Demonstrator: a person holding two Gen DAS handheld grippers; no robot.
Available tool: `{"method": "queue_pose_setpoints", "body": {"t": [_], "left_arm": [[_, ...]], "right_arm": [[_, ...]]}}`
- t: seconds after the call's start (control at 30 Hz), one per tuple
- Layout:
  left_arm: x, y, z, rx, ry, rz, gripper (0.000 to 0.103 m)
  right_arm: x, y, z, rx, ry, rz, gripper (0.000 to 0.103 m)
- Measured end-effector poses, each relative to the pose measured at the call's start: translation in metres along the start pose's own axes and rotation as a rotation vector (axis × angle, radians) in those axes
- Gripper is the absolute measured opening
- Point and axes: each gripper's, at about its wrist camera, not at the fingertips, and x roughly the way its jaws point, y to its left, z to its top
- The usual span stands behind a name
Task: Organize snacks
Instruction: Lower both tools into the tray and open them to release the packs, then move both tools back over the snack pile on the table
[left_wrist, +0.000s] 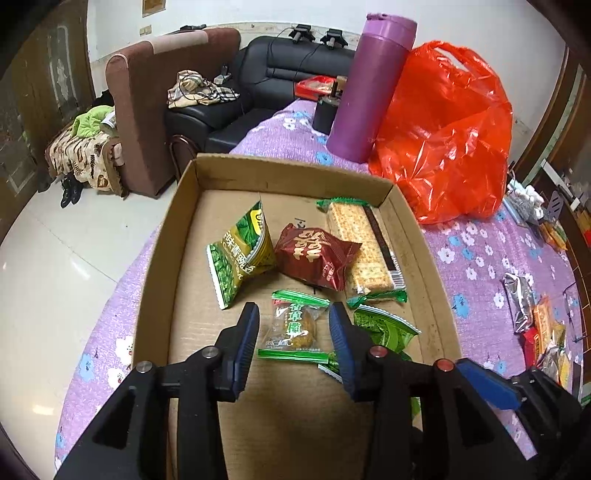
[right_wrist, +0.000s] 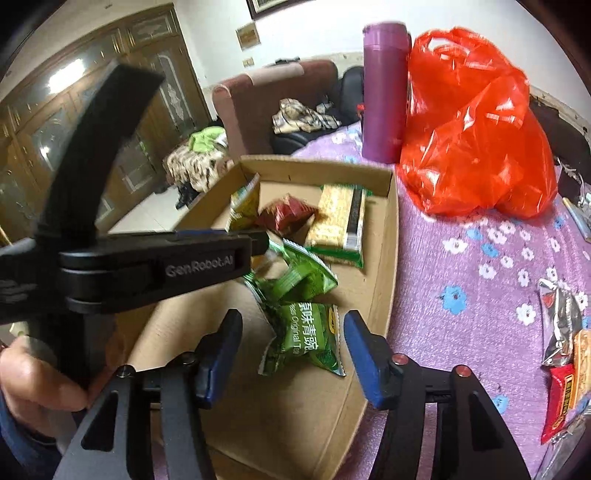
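A shallow cardboard box (left_wrist: 291, 166) on the purple flowered cloth holds several snacks: a green pea bag (left_wrist: 240, 254), a dark red packet (left_wrist: 317, 254), a long cracker pack (left_wrist: 362, 243) and green packets (left_wrist: 384, 328). My left gripper (left_wrist: 295, 332) is open low inside the box. A small clear packet with green ends (left_wrist: 295, 328) lies on the box floor between its fingers, and the pads are not pressing it. My right gripper (right_wrist: 293, 328) is open over the box's near end, above a green pea packet (right_wrist: 310, 339) that lies loose below it. The left gripper (right_wrist: 258, 242) crosses the right wrist view from the side.
A tall purple flask (left_wrist: 373, 88) and a red plastic bag (left_wrist: 450, 136) stand behind the box. Several loose snack packets (right_wrist: 565, 339) lie on the cloth at the right. A hand (right_wrist: 37, 376) grips a handle at lower left. Sofas and floor lie beyond the table.
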Motion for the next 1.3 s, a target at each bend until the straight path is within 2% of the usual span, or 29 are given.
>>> {"method": "queue_pose_setpoints", "body": {"t": [0.13, 0.27, 0.37, 0.43, 0.53, 0.6, 0.8, 0.93, 1.0, 1.1, 1.17, 1.23, 1.3], "left_arm": [[-0.012, -0.004, -0.002, 0.007, -0.036, -0.007, 0.038], [-0.028, -0.012, -0.005, 0.023, -0.081, -0.016, 0.042], [-0.041, -0.023, -0.009, 0.051, -0.116, -0.027, 0.042], [-0.051, -0.034, -0.013, 0.081, -0.143, -0.037, 0.044], [-0.063, -0.050, -0.018, 0.117, -0.173, -0.057, 0.046], [-0.069, -0.060, -0.022, 0.140, -0.186, -0.064, 0.046], [-0.078, -0.097, -0.037, 0.219, -0.198, -0.104, 0.046], [-0.076, -0.120, -0.048, 0.255, -0.185, -0.147, 0.046], [-0.074, -0.132, -0.054, 0.279, -0.173, -0.165, 0.046], [-0.071, -0.146, -0.063, 0.307, -0.157, -0.186, 0.046], [-0.069, -0.156, -0.068, 0.322, -0.139, -0.211, 0.046], [-0.067, -0.164, -0.072, 0.337, -0.128, -0.225, 0.046], [-0.066, -0.172, -0.077, 0.355, -0.120, -0.236, 0.046]], "right_arm": [[-0.028, 0.002, -0.001, -0.033, -0.074, -0.056, 0.092], [-0.051, -0.002, -0.002, -0.039, -0.115, -0.153, 0.103], [-0.066, -0.013, -0.005, -0.011, -0.133, -0.179, 0.103], [-0.079, -0.025, -0.009, 0.016, -0.145, -0.158, 0.103], [-0.093, -0.042, -0.015, 0.045, -0.163, -0.233, 0.103], [-0.099, -0.058, -0.020, 0.082, -0.126, -0.312, 0.103], [-0.145, -0.097, -0.044, 0.157, -0.186, -0.394, 0.103], [-0.192, -0.133, -0.065, 0.262, -0.300, -0.320, 0.102], [-0.214, -0.154, -0.077, 0.349, -0.328, -0.225, 0.102], [-0.242, -0.179, -0.095, 0.465, -0.387, -0.157, 0.102], [-0.260, -0.192, -0.104, 0.520, -0.416, -0.154, 0.102], [-0.278, -0.199, -0.111, 0.521, -0.433, -0.224, 0.102], [-0.289, -0.210, -0.117, 0.529, -0.413, -0.257, 0.102]]}}
